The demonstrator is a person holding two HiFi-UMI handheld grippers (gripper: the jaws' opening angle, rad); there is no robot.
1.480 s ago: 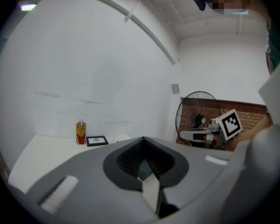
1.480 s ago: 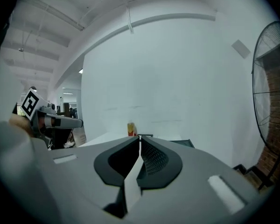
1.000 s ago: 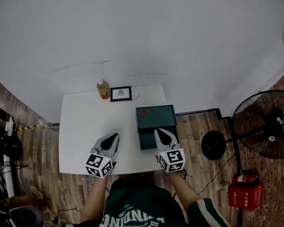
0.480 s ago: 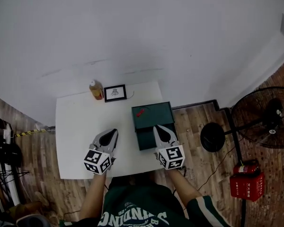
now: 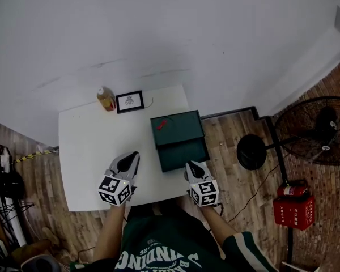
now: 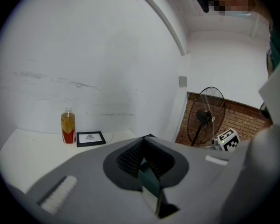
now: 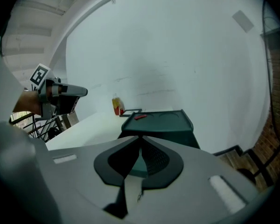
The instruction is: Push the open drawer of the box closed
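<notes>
A dark green box (image 5: 177, 128) stands at the right edge of the white table (image 5: 90, 152), with a small red item (image 5: 161, 123) on its lid. Its drawer (image 5: 184, 156) sticks out toward me. My right gripper (image 5: 191, 166) is shut and empty, its tip just in front of the drawer's right corner; whether it touches is unclear. In the right gripper view the box (image 7: 161, 121) lies straight ahead of the shut right gripper (image 7: 141, 140). My left gripper (image 5: 133, 157) hovers shut over the table, left of the drawer. Its own view shows the left gripper (image 6: 143, 141) pointing past a corner of the box.
An amber bottle (image 5: 105, 99) and a small black picture frame (image 5: 130, 101) stand at the table's far edge against the wall. To the right, on the wooden floor, are a standing fan (image 5: 320, 132) and a red extinguisher case (image 5: 292, 208).
My right gripper has drawn back toward me, from over the drawer to just off its front corner. The left gripper has hardly moved. The head view has shifted, so the table sits further left.
</notes>
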